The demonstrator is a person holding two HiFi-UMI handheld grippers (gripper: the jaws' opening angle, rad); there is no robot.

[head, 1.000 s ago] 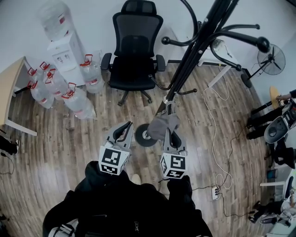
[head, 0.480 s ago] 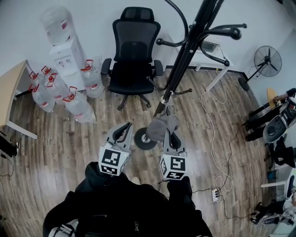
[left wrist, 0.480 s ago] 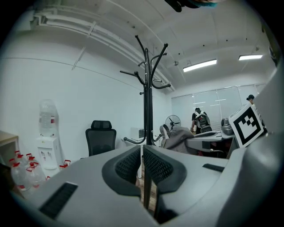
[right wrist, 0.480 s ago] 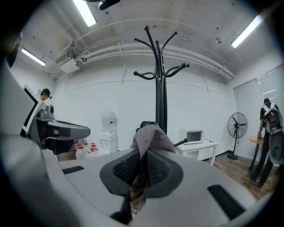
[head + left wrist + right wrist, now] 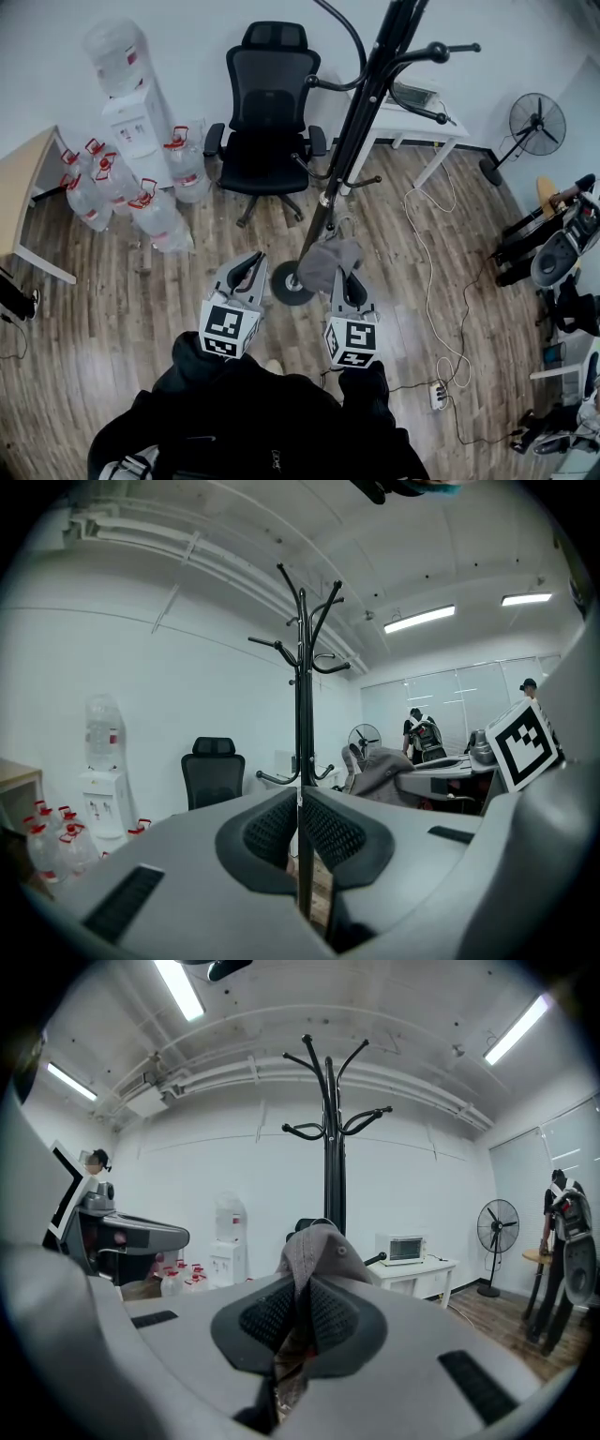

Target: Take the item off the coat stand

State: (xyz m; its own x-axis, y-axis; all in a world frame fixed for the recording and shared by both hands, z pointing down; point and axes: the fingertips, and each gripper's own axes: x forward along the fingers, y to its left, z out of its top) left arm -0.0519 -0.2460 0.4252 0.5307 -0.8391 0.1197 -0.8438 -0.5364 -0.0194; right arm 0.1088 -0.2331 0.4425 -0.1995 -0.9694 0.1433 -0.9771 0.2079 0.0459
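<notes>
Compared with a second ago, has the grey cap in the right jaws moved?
Yes. The grey cap has drawn back a little from the coat stand's pole, toward the person.

grey cap (image 5: 330, 261): crumpled, clamped in right gripper (image 5: 340, 274) jaws | black coat stand (image 5: 349, 141): upright, apart from cap

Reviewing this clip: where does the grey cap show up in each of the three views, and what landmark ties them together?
Head view: the grey cap is just below centre, at the tip of the right gripper.
Left gripper view: the cap is right of centre, low beside the pole.
Right gripper view: the cap is at centre, pinched between the jaws.
Shared landmark: the black coat stand, in all three views.
</notes>
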